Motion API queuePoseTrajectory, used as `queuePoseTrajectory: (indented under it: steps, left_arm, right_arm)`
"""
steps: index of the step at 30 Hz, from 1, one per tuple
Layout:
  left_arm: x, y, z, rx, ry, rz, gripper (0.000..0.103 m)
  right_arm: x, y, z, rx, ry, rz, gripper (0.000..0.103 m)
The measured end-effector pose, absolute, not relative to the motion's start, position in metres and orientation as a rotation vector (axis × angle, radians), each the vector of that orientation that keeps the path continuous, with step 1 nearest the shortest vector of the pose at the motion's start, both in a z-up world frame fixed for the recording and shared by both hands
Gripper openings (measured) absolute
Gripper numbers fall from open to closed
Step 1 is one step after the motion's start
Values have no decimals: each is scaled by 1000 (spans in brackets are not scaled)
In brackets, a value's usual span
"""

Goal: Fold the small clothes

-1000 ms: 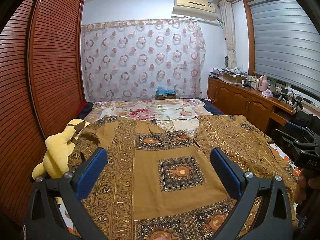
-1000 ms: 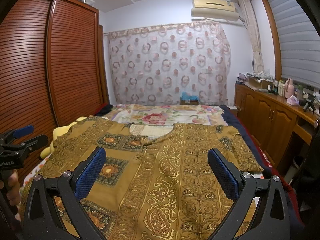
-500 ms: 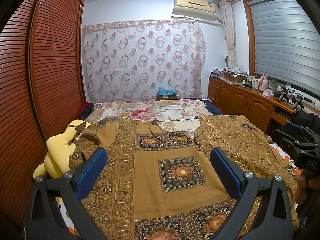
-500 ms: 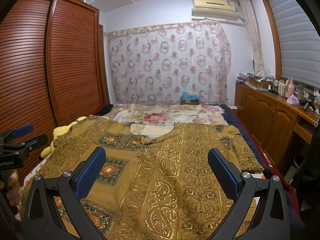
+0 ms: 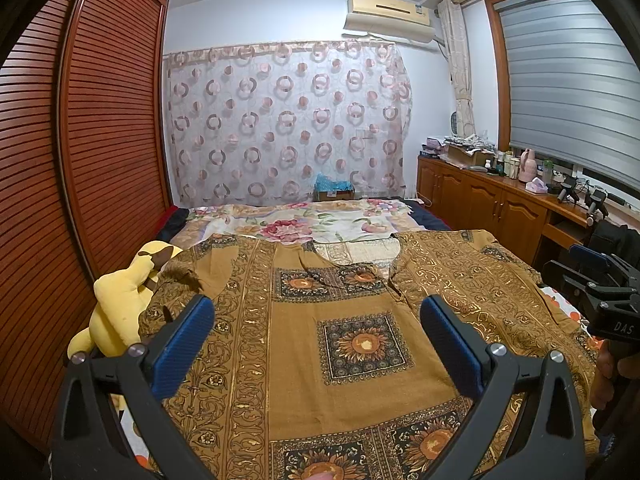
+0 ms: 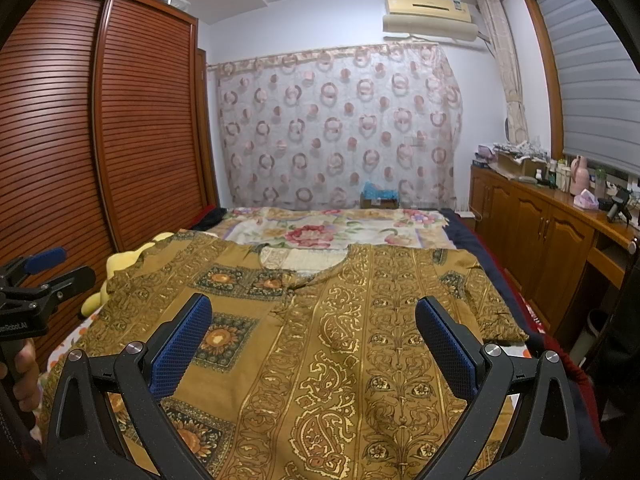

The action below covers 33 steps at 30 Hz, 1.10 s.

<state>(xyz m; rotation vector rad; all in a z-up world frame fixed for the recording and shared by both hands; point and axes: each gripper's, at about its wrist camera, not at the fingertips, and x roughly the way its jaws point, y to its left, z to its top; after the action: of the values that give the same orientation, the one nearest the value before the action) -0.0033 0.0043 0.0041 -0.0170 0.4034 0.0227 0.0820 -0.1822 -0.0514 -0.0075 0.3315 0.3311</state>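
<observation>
the brown and gold patterned garment (image 5: 344, 344) lies spread flat across the bed (image 5: 320, 224), filling the middle and lower part of both frames, neckline toward the floral bedding at frame centre. both sleeves look laid out to the sides; no fold shows in it, so the folding seems not yet begun and all of it is left to do.

the left hand-held gripper (image 5: 316, 340) hovers over the shirt's middle with its blue pads wide apart and nothing between them. the right hand-held gripper (image 6: 314, 338) is likewise spread wide and empty, above the garment's gold-scrolled half.

a yellow plush toy (image 5: 120, 312) sits at the left edge of the left wrist frame; whether the left sleeve rests on it or just beside it is hard to tell through the fisheye. the likely first move is taking a sleeve or side edge.
</observation>
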Motion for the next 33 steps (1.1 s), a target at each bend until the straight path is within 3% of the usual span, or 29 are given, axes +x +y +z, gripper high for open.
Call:
queuePoseTrajectory:
  steps: [33]
  left_arm:
    - [1,6,6,-5,414,31,103]
  right_arm:
    - [84,-182,-52,-4,343,335,103]
